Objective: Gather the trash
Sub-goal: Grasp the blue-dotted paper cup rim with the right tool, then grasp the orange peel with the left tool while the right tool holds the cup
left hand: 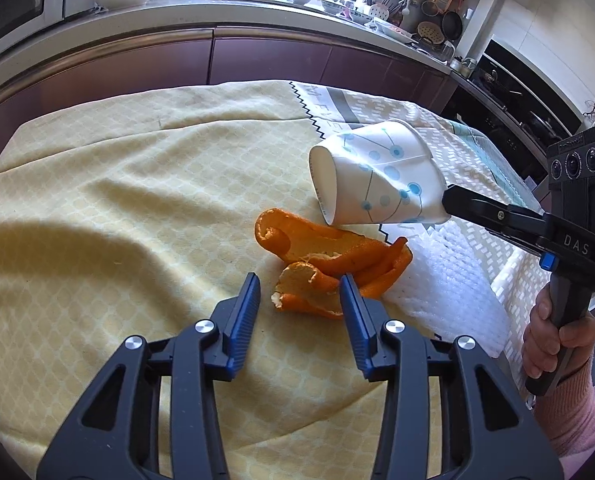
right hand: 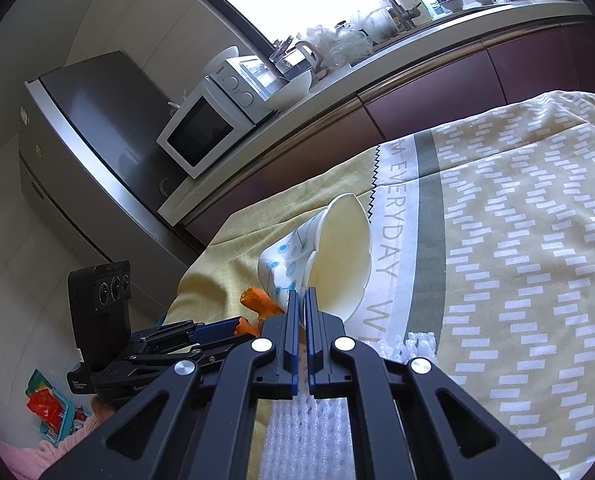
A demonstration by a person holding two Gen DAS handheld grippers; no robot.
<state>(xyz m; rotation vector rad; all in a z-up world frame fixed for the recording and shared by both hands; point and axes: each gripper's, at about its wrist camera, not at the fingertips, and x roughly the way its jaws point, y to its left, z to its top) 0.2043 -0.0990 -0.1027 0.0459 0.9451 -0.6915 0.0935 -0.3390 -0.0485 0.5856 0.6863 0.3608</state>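
Left wrist view: yellow cloth [left hand: 117, 184] covered table. Paper cup [left hand: 371, 176] hung tilted above orange peel [left hand: 325, 256], rim pinched flat by clenched right gripper [left hand: 447, 204]. Left gripper [left hand: 299, 292] parted, blue pads flanking peel's near end, not pressing.

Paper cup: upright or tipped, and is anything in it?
Tipped and empty. The paper cup hangs sideways off the cloth, its rim pinched in the right gripper; the right wrist view shows a bare white inside.
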